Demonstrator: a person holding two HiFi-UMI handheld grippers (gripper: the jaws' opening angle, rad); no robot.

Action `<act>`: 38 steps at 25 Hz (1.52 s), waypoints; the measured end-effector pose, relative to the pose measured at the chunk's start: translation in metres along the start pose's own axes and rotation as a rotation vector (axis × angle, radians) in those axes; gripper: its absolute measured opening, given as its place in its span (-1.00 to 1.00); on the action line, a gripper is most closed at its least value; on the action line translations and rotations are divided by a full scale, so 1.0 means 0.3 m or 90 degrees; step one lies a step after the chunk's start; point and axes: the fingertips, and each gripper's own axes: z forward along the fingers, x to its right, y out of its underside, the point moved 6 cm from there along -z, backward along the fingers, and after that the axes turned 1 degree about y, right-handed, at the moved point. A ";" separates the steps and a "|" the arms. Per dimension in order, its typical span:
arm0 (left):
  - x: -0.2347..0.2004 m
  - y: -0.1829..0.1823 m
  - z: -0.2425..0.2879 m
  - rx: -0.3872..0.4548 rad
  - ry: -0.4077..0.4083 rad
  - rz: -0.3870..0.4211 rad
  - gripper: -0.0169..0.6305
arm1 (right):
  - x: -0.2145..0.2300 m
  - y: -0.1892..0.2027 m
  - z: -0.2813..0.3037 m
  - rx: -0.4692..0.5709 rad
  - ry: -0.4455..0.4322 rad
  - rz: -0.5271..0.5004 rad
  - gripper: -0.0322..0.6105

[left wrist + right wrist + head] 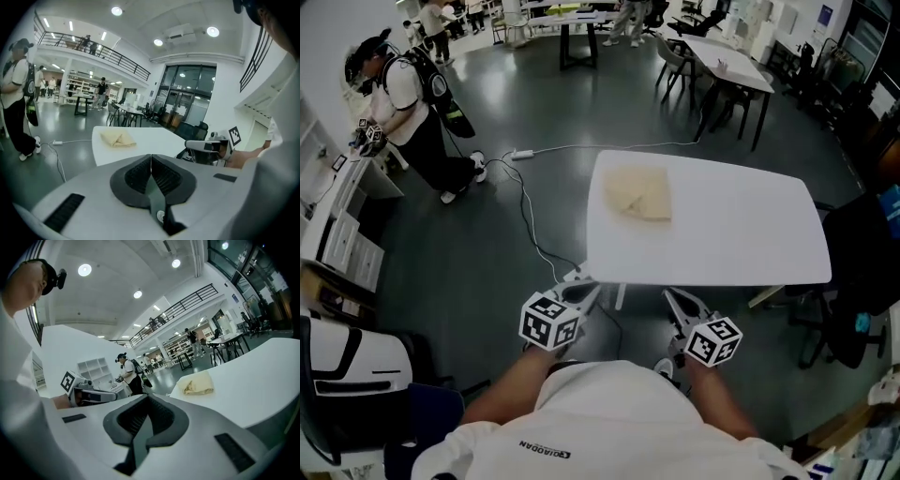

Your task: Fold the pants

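The beige pants [639, 195] lie folded into a small packet on the far left part of the white table [741, 244]. Both grippers are drawn back off the table, close to my body, below its near edge. My left gripper [579, 281] is shut with nothing between its pads. My right gripper [677, 300] is likewise shut and empty. The left gripper view shows its jaws [151, 158] pressed together, with the pants [118, 138] far ahead on the table [154, 137]. In the right gripper view the jaws [149, 400] are closed too, and the pants [198, 383] lie well beyond them.
A person with a backpack [405, 103] stands at the far left beside a white shelf unit [337, 234]. A white cable [530, 192] trails over the dark floor towards the table. A black chair [855, 272] stands at the table's right end. More tables and chairs [722, 66] stand behind.
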 end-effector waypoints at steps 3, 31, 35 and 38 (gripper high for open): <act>-0.081 0.021 -0.077 -0.003 0.024 -0.014 -0.86 | -0.112 0.044 0.033 -0.009 0.011 -0.009 -0.84; -0.306 0.107 -0.367 0.004 0.058 -0.004 -0.86 | -0.481 0.194 0.213 -0.062 0.047 -0.023 -0.84; -0.293 0.100 -0.364 0.007 0.063 -0.002 -0.86 | -0.479 0.188 0.198 -0.061 0.052 -0.023 -0.84; -0.284 0.106 -0.364 0.009 0.067 -0.003 -0.86 | -0.475 0.189 0.187 -0.061 0.056 -0.027 -0.84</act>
